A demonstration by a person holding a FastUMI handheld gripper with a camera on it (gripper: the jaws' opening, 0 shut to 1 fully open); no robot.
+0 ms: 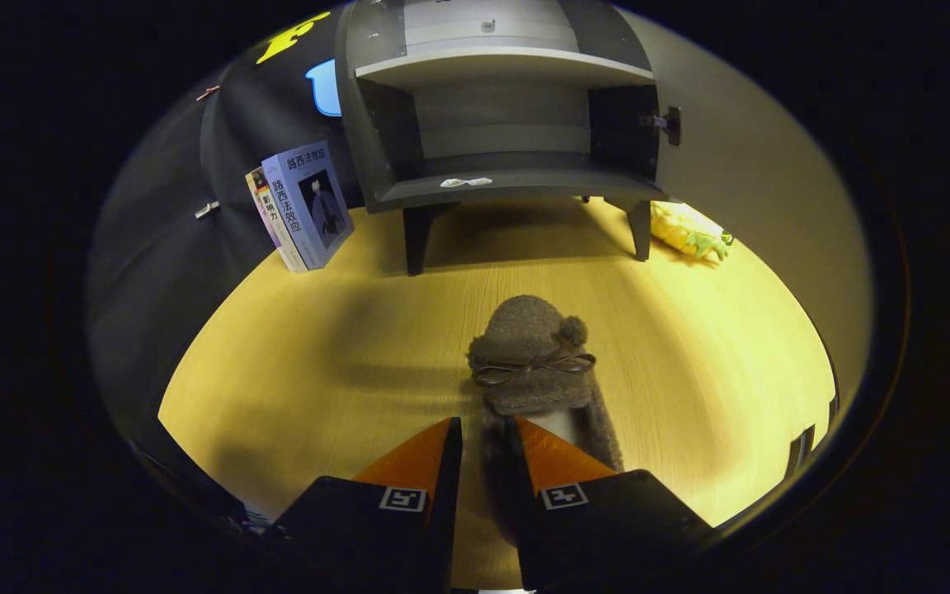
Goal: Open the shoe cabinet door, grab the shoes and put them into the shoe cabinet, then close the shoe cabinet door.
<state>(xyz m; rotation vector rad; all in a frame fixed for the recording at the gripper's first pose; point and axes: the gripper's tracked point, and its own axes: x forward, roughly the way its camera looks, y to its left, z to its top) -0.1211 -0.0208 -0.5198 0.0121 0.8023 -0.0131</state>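
The wooden table (318,371) carries everything here, and the shoe cabinet (508,124) at its far side is the landmark. The cabinet stands on short legs with its front open, two bare shelves showing; the door itself cannot be made out, though a small handle or latch sits at the cabinet's right edge. Left of the cabinet two books (302,206) lean against the booth wall; right of its right leg lies a yellow plush toy (689,231). In front of the cabinet, well short of it, is the fuzzy brown shoe (534,363), bow on top, toe towards the cabinet. The gripper (487,445) has its fingers nearly closed, pinching the left wall of the shoe's heel opening. The grab step looks to be in hand. Next comes lifting and carrying the shoe forward onto the lower shelf, clearing its front edge.
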